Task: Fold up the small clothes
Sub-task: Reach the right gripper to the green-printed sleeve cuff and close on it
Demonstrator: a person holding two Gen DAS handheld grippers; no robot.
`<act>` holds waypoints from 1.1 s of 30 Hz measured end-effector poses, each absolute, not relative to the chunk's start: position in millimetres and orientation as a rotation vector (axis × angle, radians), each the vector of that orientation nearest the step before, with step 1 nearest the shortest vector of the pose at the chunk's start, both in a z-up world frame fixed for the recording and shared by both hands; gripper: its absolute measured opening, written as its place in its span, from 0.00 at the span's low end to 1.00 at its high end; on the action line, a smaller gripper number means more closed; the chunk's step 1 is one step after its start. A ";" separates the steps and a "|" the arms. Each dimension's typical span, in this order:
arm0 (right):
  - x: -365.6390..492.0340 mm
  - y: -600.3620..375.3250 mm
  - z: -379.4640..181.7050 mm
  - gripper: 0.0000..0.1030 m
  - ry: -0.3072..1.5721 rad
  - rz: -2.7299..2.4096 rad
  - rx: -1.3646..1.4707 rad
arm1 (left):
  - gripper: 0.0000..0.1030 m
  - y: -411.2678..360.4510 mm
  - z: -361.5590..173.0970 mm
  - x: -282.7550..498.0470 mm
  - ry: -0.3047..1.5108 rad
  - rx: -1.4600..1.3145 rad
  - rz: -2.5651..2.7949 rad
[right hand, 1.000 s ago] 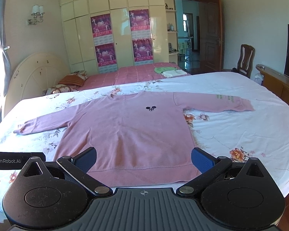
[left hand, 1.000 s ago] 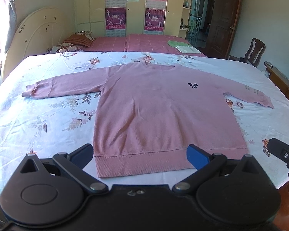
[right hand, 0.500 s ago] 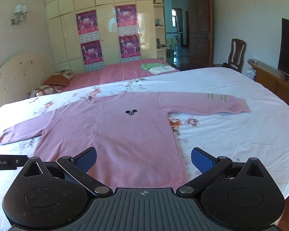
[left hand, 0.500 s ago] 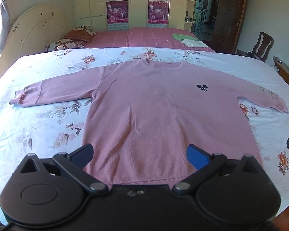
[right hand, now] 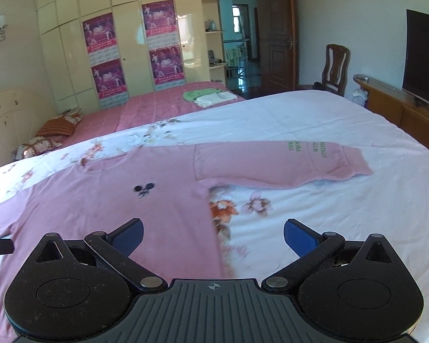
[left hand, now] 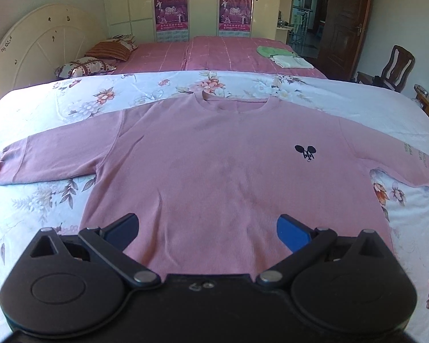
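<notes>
So from the left wrist view, the long-sleeved pink knit sweatshirt with the little black mouse-ear logo [left hand: 214, 171] is lying flat and face up on the white floral bedsheet [left hand: 43, 200], neckline pointing away, both sleeves stretched out to the sides. The left gripper [left hand: 208, 227] hangs over the lower middle of the body with its blue-padded fingers [left hand: 123, 227] spread wide and nothing between them, so it's released, not pinching anything. I can't honestly tell if the pads are touching the cloth or just floating above it. Over in the right wrist view, the right gripper [right hand: 213, 235] is also spread wide and empty, sitting over the side seam of the sweatshirt [right hand: 114, 208] so one pad is above pink fabric and the other above bare sheet [right hand: 329, 214]. The sleeve with green lettering [right hand: 286, 163] runs out flat ahead of it, cuff at the far end, well clear of the fingers. At the left edge you can just see a black bit of the other tool. Progress-wise I'd say this one is basically at zero: garment laid out and smoothed, no crease in it anywhere, so sleeves in, sides over and the bottom-up fold are all left. There's a small pile of folded green and white clothes [right hand: 206, 97] on the pink bed behind, maybe finished ones, just guessing.
</notes>
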State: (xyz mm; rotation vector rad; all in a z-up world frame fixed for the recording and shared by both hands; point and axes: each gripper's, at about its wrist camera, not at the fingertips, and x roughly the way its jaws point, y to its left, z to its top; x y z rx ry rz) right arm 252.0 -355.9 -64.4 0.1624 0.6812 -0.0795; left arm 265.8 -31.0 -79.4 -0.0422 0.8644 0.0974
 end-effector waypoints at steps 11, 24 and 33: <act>345.1 -456.0 -113.6 1.00 0.731 -0.228 0.278 | 0.98 -61.3 -119.8 344.1 0.919 -0.068 0.092; 387.9 -573.8 -159.5 0.99 0.780 -0.483 0.387 | 0.90 -78.6 -152.3 398.1 0.967 -0.028 0.121; 399.0 -609.9 -179.0 0.64 0.789 -0.511 0.494 | 0.86 -79.0 -155.8 409.4 0.978 -0.005 0.153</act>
